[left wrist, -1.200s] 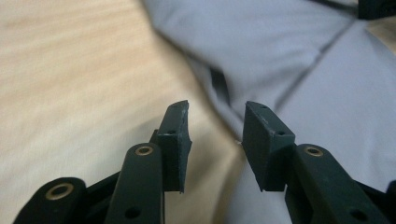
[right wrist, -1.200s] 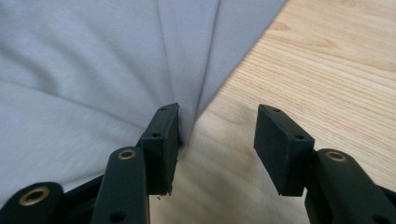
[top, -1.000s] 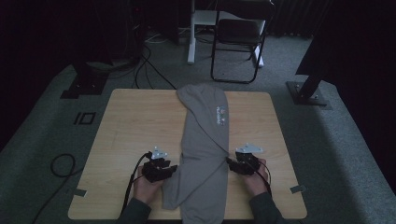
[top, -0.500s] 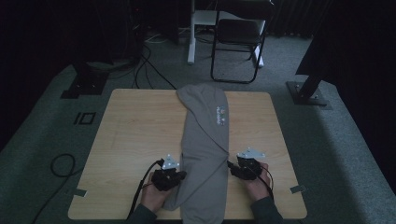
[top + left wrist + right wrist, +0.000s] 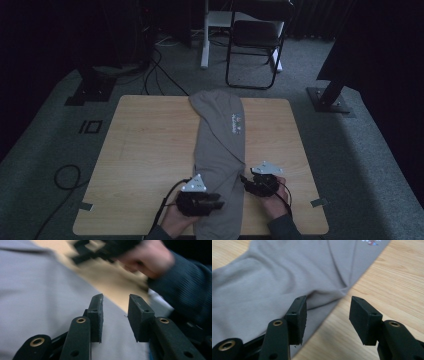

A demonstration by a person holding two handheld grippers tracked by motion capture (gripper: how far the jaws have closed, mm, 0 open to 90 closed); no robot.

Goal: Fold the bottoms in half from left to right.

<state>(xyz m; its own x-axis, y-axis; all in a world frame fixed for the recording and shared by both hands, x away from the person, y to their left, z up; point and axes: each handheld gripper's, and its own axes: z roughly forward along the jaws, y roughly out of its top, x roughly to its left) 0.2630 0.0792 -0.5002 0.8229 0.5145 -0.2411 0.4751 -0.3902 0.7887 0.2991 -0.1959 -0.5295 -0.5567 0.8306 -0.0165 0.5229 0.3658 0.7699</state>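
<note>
A grey garment (image 5: pixel 220 150), folded into a long strip, runs from the far middle of the wooden table (image 5: pixel 145 150) to its near edge; a small print (image 5: pixel 236 121) shows on it. My left gripper (image 5: pixel 219 204) lies over the strip's near left part, pointing right. In the left gripper view it (image 5: pixel 115 317) is open just above the grey cloth (image 5: pixel 37 295), nothing between the jaws. My right gripper (image 5: pixel 247 181) sits at the strip's right edge. In the right gripper view it (image 5: pixel 325 320) is open, its jaws straddling the garment's hem (image 5: pixel 322 300).
A folding chair (image 5: pixel 252 40) stands beyond the table's far edge. Dark stand bases rest on the floor at the left (image 5: pixel 90 87) and right (image 5: pixel 327 100). A cable loop (image 5: pixel 65 176) lies left of the table. Bare wood flanks the garment.
My left gripper has moved right from the bare wood onto the garment's near left part. The right gripper has barely shifted.
</note>
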